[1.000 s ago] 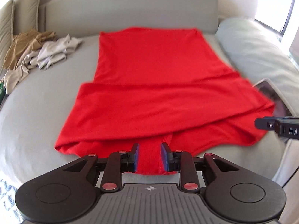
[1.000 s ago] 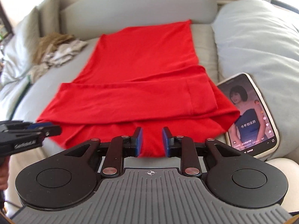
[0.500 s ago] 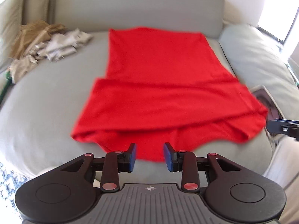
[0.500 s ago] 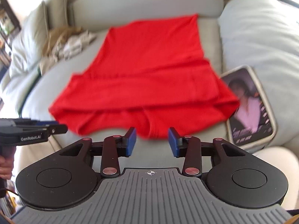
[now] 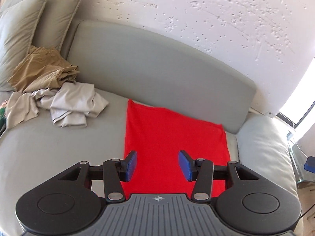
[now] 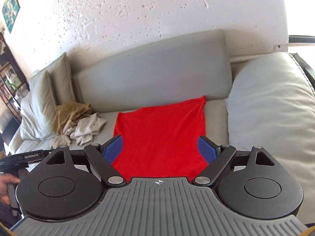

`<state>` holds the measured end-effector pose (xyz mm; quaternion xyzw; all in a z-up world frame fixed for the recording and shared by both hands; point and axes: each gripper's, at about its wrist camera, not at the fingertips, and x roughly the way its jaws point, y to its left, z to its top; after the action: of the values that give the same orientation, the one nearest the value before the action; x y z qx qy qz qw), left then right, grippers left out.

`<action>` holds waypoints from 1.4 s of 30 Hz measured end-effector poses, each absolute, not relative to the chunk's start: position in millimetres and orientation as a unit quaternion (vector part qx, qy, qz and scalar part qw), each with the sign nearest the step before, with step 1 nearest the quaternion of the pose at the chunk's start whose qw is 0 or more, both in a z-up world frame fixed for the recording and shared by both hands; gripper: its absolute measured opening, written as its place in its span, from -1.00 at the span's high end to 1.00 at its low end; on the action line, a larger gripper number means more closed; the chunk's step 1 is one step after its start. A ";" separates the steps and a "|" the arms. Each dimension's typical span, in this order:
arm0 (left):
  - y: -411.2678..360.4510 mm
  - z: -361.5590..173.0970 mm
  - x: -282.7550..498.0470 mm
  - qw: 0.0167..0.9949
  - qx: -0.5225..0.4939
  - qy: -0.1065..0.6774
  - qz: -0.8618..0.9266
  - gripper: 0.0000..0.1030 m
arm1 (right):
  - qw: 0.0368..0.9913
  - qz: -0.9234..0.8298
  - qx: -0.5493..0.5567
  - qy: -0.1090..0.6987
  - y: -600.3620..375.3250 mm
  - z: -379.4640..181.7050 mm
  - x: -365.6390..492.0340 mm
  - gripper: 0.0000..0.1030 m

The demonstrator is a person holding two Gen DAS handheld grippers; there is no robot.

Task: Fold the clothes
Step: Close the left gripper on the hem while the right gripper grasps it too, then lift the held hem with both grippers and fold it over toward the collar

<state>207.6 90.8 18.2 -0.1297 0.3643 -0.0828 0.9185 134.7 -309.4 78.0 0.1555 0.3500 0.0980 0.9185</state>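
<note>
Layout from my end: red cloth garment [image 5: 173,137] lies flat on the grey sofa seat [image 5: 59,143], far edge against the grey backrest cushion [image 5: 157,66]. Left of it on the seat, apart: crumpled beige cloth [image 5: 72,104], with crumpled tan cloth [image 5: 43,66] behind it, leaning on the olive pillows [image 5: 29,23] in the left corner. Right of the garment: big pale grey cushion [image 6: 271,108]. White textured wall [image 6: 147,7] behind the sofa. I see both grippers above the garment's near part, nothing between the fingers.
</note>
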 end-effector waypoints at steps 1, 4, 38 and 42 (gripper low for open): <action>92.9 9.0 227.5 0.917 -0.132 0.366 -0.082 0.09 | 0.916 0.094 0.162 0.356 -311.2 70.9 153.2 -0.67; 106.3 -28.4 287.0 0.910 -0.164 0.375 -0.065 0.11 | 0.904 0.075 0.197 0.370 -318.5 37.6 210.6 -0.50; 148.4 -157.4 500.2 0.861 -0.317 0.378 -0.124 0.97 | 0.880 0.030 0.264 0.394 -339.1 -168.4 481.2 0.82; 142.7 -117.0 470.8 0.882 -0.281 0.349 -0.143 0.99 | 0.898 0.016 0.237 0.370 -323.0 -137.9 460.8 0.87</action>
<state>470.8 142.7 -117.0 -0.2812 0.3491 -0.1429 0.8824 460.8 -323.0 -137.9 0.2370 0.3703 0.0163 0.8980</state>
